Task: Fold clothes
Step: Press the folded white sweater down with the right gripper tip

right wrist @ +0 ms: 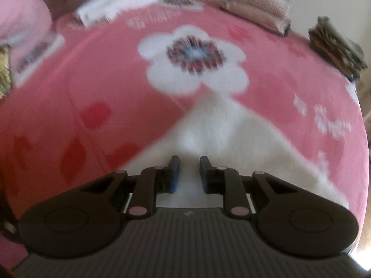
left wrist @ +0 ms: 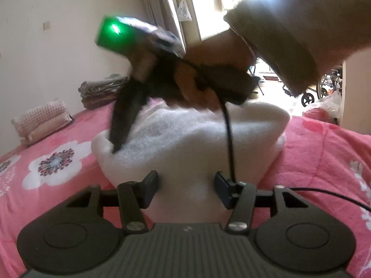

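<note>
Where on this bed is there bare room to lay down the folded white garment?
Most open: the pink blanket around the big white flower, between the white garment and the white papers. Crowded: the wall edge, with the knitted pillow and folded dark stack, and the left edge by the pink bundle.

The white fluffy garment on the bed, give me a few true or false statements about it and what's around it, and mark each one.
1. The white fluffy garment lies on a pink floral blanket. True.
2. The left gripper is clamped shut on a blue towel. False: its jaws stand apart over the white garment, and no blue towel shows.
3. The right gripper touches the garment's far left corner in the left wrist view. True.
4. The green light sits on the wall. False: it glows on the hand-held right gripper.
5. A folded knitted pillow rests near the bed's edge. True.
</note>
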{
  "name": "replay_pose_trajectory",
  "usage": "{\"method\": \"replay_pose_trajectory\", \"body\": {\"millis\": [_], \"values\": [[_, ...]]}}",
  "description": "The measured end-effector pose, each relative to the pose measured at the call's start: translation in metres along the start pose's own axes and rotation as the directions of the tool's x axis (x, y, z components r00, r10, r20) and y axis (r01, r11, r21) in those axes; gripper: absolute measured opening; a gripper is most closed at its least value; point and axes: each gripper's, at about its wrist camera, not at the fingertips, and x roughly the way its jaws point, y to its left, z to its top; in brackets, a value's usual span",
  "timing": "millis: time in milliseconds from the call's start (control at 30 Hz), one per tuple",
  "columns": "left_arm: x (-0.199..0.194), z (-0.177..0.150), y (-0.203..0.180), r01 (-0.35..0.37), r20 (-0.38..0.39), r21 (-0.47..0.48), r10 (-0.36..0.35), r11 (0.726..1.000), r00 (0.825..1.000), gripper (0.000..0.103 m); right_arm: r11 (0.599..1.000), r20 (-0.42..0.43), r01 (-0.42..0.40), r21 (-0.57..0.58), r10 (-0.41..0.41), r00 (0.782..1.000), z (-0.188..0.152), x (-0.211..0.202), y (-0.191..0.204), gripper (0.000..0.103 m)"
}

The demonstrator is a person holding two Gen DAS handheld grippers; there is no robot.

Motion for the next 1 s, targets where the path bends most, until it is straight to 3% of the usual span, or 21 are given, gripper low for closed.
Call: {"method": "replay_pose_trajectory", "body": {"millis": [67, 200, 633, 700, 800, 1000], "values": [[0.001, 0.0, 0.0, -0.006, 0.003, 0.007, 0.006, 1.0, 1.0, 0.055, 1.0, 0.068, -0.01, 0.005, 0.01, 0.998, 0.011, -0.005, 0.001, 0.017], [0.001, 0.001, 0.001, -0.004, 0.005, 0.009, 0.004, 1.0, 1.0, 0.056, 0.999, -0.026, 0.027, -0.034, -0.028, 0.999, -0.016, 0.039, -0.004, 0.017], [0.005, 0.002, 0.001, -0.001, -0.012, 0.032, 0.002, 1.0, 1.0, 0.058, 0.994, 0.011, 0.101, -0.037, -0.101, 0.995, 0.017, 0.073, -0.008, 0.017], [0.003, 0.002, 0.001, -0.003, -0.017, 0.035, 0.004, 0.999, 1.0, 0.06, 0.992, 0.016, 0.116, -0.055, -0.116, 0.993, 0.018, 0.069, -0.004, 0.017], [-0.001, 0.002, 0.004, -0.001, -0.032, 0.012, 0.002, 1.0, 0.999, 0.064, 0.994, 0.033, 0.112, 0.009, -0.113, 0.993, 0.017, 0.053, -0.009, 0.017], [-0.019, 0.001, 0.014, -0.011, -0.061, -0.053, 0.007, 0.999, 0.998, 0.064, 0.984, 0.122, 0.126, 0.123, -0.141, 0.982, 0.007, -0.019, -0.013, 0.017]]}}
